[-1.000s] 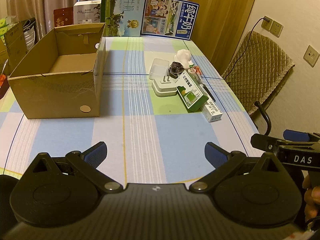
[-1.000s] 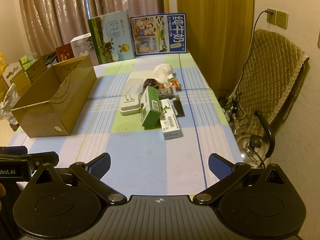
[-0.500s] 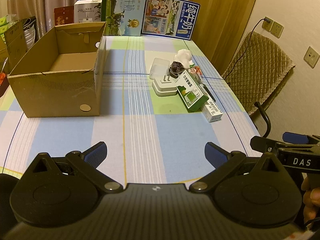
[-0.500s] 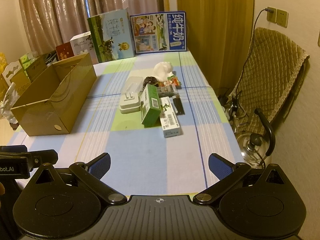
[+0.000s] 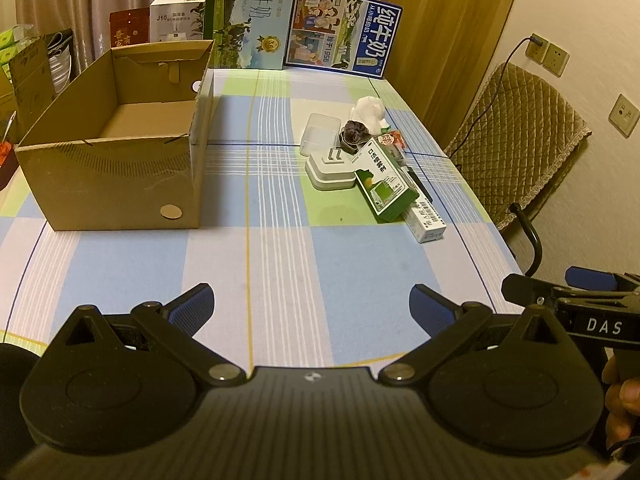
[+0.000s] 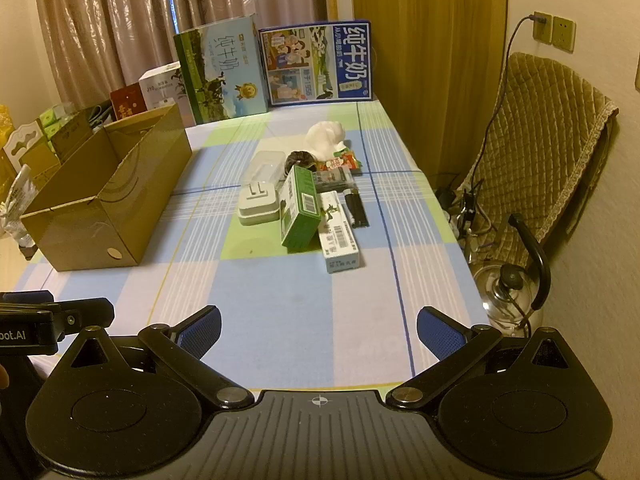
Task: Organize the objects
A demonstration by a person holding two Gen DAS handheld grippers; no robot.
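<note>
An open, empty cardboard box (image 5: pixel 116 168) (image 6: pixel 104 204) sits on the left of the checked table. A cluster of small items lies right of centre: a green carton (image 5: pixel 384 184) (image 6: pixel 300 212) leaning on a long white box (image 5: pixel 426 220) (image 6: pixel 340 240), a white plug adapter (image 5: pixel 330 168) (image 6: pixel 259 204), a clear plastic case (image 5: pixel 320 132) (image 6: pixel 264 166), a dark round item (image 5: pixel 354 134), a white crumpled lump (image 5: pixel 368 110) (image 6: pixel 326 138) and a black stick (image 6: pixel 357 210). My left gripper (image 5: pixel 312 312) and right gripper (image 6: pixel 318 332) hover open over the table's near edge, holding nothing.
Two milk cartons (image 5: pixel 248 20) (image 5: pixel 344 34) stand along the table's far edge, with smaller boxes (image 5: pixel 176 20) behind the cardboard box. A quilted chair (image 6: pixel 548 152) and a metal kettle (image 6: pixel 508 292) are off the table's right side. Bare cloth (image 5: pixel 280 264) lies between the grippers and the items.
Both grippers have drifted slightly, so the table scene shifted a little in each view. Nothing on the table moved; both grippers stay open.
</note>
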